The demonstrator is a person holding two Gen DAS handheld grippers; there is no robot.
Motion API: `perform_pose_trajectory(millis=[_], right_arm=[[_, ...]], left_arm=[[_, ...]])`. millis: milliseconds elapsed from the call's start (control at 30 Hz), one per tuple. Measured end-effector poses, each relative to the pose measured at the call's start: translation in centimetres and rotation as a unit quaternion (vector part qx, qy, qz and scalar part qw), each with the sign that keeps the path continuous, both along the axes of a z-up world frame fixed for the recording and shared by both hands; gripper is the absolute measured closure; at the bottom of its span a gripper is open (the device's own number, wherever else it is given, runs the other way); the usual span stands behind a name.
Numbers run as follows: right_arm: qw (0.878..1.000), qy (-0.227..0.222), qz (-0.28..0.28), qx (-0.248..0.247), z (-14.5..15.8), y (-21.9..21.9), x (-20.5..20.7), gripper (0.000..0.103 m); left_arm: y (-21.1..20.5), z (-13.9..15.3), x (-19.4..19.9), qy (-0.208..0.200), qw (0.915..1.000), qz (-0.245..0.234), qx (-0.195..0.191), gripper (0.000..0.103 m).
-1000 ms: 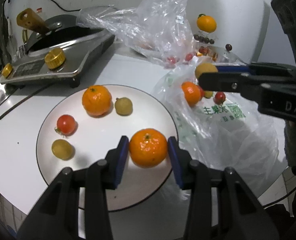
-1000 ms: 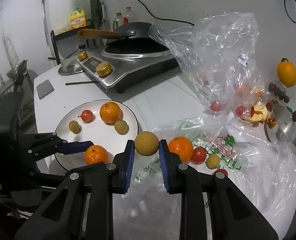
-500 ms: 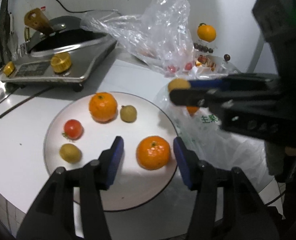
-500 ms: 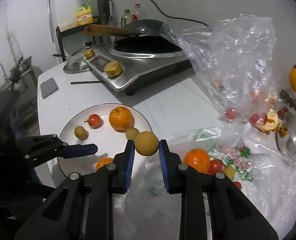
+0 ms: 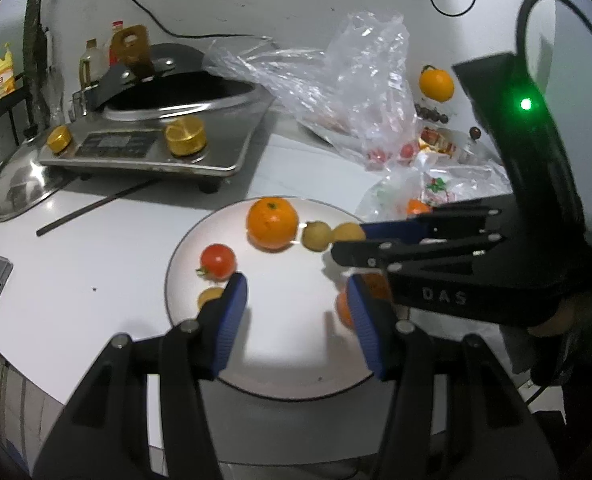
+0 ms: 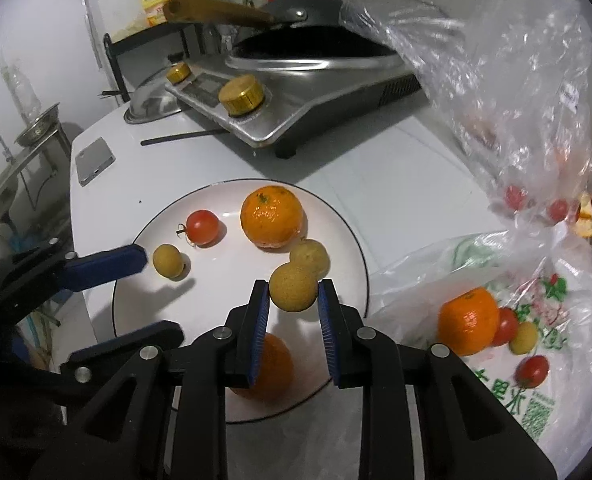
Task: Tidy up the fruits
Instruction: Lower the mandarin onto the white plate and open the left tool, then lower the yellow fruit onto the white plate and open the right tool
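A white plate (image 6: 232, 268) holds a large orange (image 6: 271, 216), a red tomato (image 6: 202, 227) and two small yellow-brown fruits (image 6: 168, 261) (image 6: 311, 255). Low over the plate's right side, my right gripper (image 6: 292, 286) is shut on a round tan fruit (image 6: 294, 287). A second orange (image 6: 270, 364) lies on the plate's near edge, partly hidden under my right gripper. In the left wrist view my left gripper (image 5: 298, 320) stands open over the plate (image 5: 288, 280) with nothing between its pads. The right gripper (image 5: 350, 240) reaches in from the right with the tan fruit (image 5: 348, 232).
A printed plastic bag (image 6: 536, 400) right of the plate carries an orange (image 6: 468, 320), tomatoes and a small yellow fruit. A crumpled clear bag (image 6: 496, 60) stands behind it. An induction cooker (image 6: 296, 112) with a wok, a steel lid (image 6: 152, 102) and a phone (image 6: 95, 160) lie beyond.
My left gripper opened, let go of the orange on the plate and drew back. My right gripper carried the tan fruit left from the bag to low over the plate.
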State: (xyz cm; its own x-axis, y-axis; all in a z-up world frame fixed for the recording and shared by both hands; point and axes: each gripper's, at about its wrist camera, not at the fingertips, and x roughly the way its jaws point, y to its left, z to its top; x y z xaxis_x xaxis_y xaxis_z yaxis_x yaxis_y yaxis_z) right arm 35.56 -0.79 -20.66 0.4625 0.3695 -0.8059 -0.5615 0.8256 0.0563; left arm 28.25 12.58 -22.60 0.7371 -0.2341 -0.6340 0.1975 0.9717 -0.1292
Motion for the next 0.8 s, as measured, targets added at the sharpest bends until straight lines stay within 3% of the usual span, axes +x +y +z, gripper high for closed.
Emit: perform_pose_trajectory(millis=[300, 800], right_arm=[[0.999, 0.032, -0.035, -0.006, -1.2, 0.5, 0.7, 0.076], [0.998, 0.025, -0.057, -0.022, -0.9, 0.7, 0.3, 0.076]], left_arm=[[2.0, -0.1, -1.1, -0.005, 0.9998, 0.019, -0.006, 0.050], [3.0, 1.0, -2.8, -0.027, 0.9991, 0.033, -0.006, 0.050]])
